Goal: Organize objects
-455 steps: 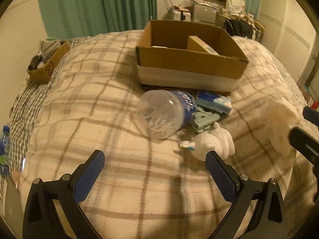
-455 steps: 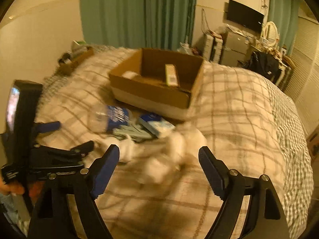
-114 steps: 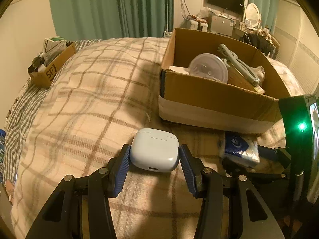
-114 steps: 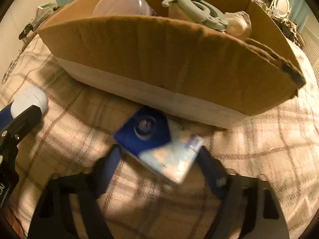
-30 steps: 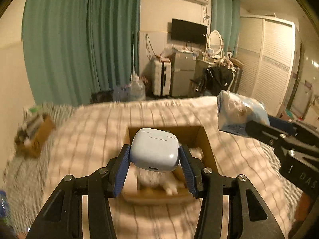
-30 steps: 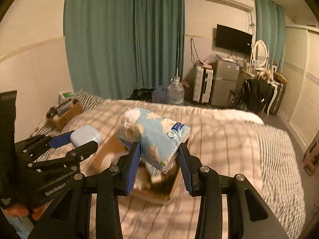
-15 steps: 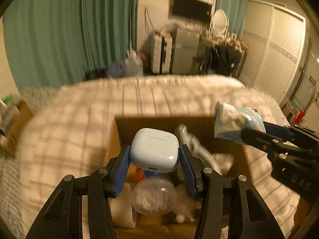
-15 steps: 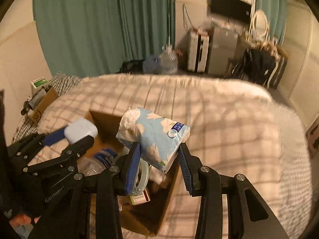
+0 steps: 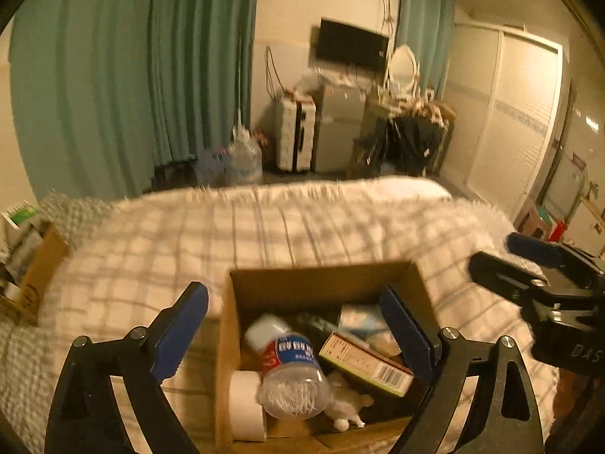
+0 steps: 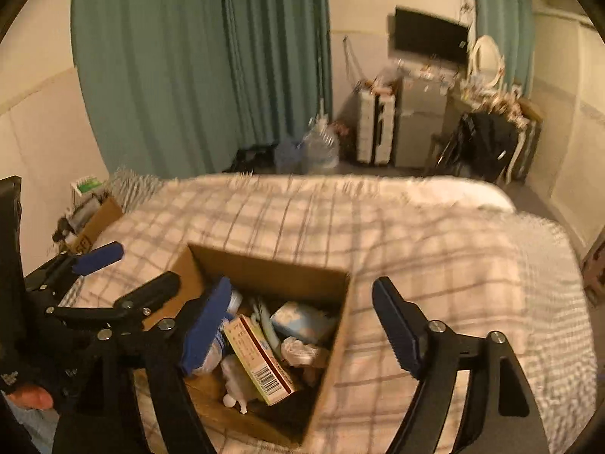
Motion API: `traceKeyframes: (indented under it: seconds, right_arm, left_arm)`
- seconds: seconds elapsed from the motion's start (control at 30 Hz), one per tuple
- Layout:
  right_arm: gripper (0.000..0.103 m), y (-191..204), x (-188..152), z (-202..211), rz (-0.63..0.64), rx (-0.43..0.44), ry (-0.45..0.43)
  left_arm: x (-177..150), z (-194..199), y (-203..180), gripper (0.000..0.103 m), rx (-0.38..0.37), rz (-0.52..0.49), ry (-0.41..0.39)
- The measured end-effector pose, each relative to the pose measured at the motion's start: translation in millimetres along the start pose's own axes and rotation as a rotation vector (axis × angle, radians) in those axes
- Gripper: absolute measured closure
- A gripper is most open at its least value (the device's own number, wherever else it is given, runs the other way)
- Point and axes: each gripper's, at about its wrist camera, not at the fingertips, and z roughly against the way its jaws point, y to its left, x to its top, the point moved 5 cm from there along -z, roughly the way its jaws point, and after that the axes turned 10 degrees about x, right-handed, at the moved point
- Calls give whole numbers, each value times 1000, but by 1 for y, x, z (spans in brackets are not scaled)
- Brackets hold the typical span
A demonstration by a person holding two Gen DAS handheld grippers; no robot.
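Observation:
An open cardboard box (image 9: 321,276) (image 10: 272,265) sits on the plaid bed, and both grippers hang above it. My left gripper (image 9: 295,325) (image 10: 124,276) is opening with nothing between its blue pads. A white case (image 9: 264,335) lies inside against a clear bottle with a blue label (image 9: 291,370). My right gripper (image 10: 302,325) (image 9: 529,265) is opening too, with nothing held. The light-blue tissue pack (image 10: 302,321) (image 9: 359,319) rests in the box beside a barcoded carton (image 10: 261,363) (image 9: 365,365).
A white roll (image 9: 245,405) and a white toy (image 9: 348,405) also lie in the box. A small cardboard box (image 9: 38,265) (image 10: 94,223) of clutter sits at the bed's left edge. A hand (image 10: 30,393) holds the left gripper. Green curtains and suitcases stand beyond the bed.
Both grippers have opened wide. The white case has left the left one and the tissue pack the right one; both now lie in the box. The box has moved lower in both views.

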Motion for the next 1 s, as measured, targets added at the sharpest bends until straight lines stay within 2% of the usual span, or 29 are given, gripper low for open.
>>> traceKeyframes:
  seconds: [0.03,0.17,0.27,0.37,0.47,0.53,0.63,0.73,0.83,0.93,1.0]
  right_arm:
    - [15,3,6,18,12,-20,-37]
    - [2,16,25,96,75,-93,-185]
    - [0,26,28,148,93,-136,-260]
    - [0,36,24,189,99,-198,-340]
    - [1,53,8,212,197,-252,-371]
    - [1,62,-10,222,244,-330,-404]
    - [1,63,-32,220,245,-360,-411]
    - [1,58,-58,202,214,-292,-365]
    - [1,39,-87,169,125,-215,-315]
    - [0,22,-107,136,65,-200,-261]
    - [0,18,-110,128,60,-200,-260]
  left_arm:
    - [8,18,3,1,24,0,-38]
    - [26,77,8,0,43,1,-146]
    - [29,121,11,0,47,0,-234]
    - [25,151,13,0,90,1,-282]
    - [11,171,6,0,160,-17,-304]
    - [-2,187,-3,0,158,-35,-352]
    - [-26,195,-12,0,130,-19,-368]
    - [-49,188,-16,0,107,-4,-345]
    - [-68,179,-11,0,164,-7,-345]
    - [-87,165,4,0,223,22,-337]
    - [-96,154,14,0,229,50,-314]
